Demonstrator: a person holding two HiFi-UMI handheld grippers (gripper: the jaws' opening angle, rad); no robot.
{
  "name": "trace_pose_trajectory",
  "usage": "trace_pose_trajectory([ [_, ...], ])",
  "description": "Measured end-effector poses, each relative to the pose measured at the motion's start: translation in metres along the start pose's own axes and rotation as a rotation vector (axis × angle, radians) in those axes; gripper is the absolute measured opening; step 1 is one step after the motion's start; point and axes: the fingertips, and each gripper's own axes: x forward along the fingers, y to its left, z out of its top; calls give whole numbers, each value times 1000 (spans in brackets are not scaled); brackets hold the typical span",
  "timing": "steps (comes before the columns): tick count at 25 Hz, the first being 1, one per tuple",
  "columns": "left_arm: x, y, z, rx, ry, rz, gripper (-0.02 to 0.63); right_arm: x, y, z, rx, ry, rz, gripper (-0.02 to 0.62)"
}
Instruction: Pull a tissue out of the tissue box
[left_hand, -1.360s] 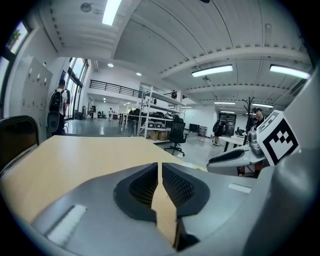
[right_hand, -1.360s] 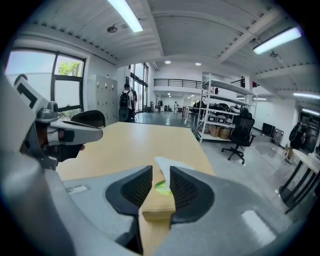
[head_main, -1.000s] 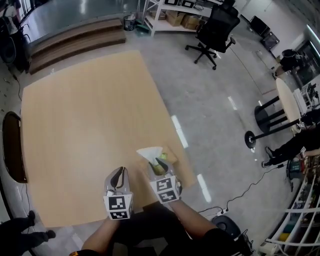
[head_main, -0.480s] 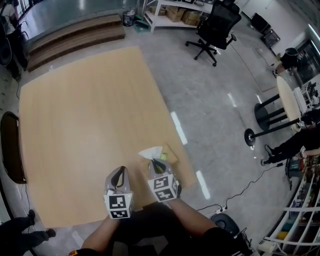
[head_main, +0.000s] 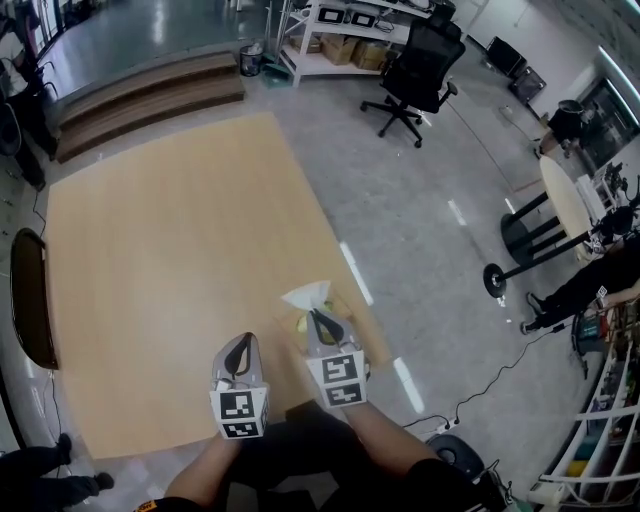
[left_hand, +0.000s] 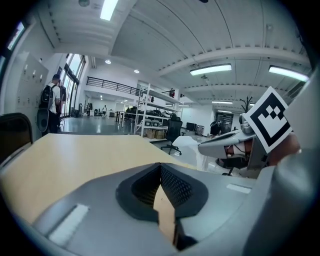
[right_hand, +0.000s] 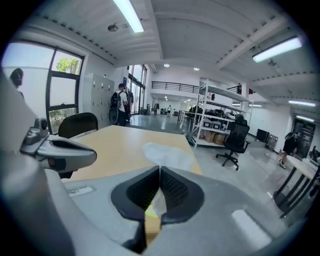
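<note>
A white tissue (head_main: 307, 296) sticks up from the small brown and yellow-green tissue box (head_main: 345, 312) at the wooden table's (head_main: 170, 250) near right corner. My right gripper (head_main: 316, 316) is over the box; its jaws are closing, with the tissue (right_hand: 167, 155) pinched between the pads and fanning out beyond the tips. Through the gap of the right gripper (right_hand: 159, 170) a bit of the box (right_hand: 151, 216) shows. My left gripper (head_main: 246, 340) hangs to the left over bare table, shut and holding nothing. From the left gripper (left_hand: 160, 166) the tissue (left_hand: 192, 147) shows to the right.
The table edge runs just right of the box, with grey floor beyond. A dark chair (head_main: 30, 310) stands at the table's left side. Farther off are an office chair (head_main: 420, 65), shelving (head_main: 340, 30), wooden steps (head_main: 150, 90), a round table (head_main: 565, 200) and a person (head_main: 590, 285).
My right gripper has shut on the tissue and risen, drawing it up from the box. The left gripper has stayed about where it was.
</note>
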Motion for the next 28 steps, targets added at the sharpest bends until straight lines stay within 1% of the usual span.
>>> trace_pose_trajectory([
  [4, -18, -4, 0, 6, -20, -3, 18, -24, 9, 9, 7, -53, -11, -3],
  [9, -41, -4, -5, 21, -42, -25, 18, -50, 27, 10, 19, -79, -27, -3],
  [17, -69, -20, -18, -16, -34, -50, 18, -88, 43, -12, 41, -76, -35, -3],
  [20, -73, -29, -26, -11, -42, -46, 18, -101, 41, -18, 37, -86, -28, -3],
  [24, -74, -39, -2, -13, -74, -31, 18, -106, 33, -13, 26, -113, -20, -3],
  [28, -84, -53, -1, 9, -81, -3, 18, -122, 28, -14, 19, -151, 5, -3],
])
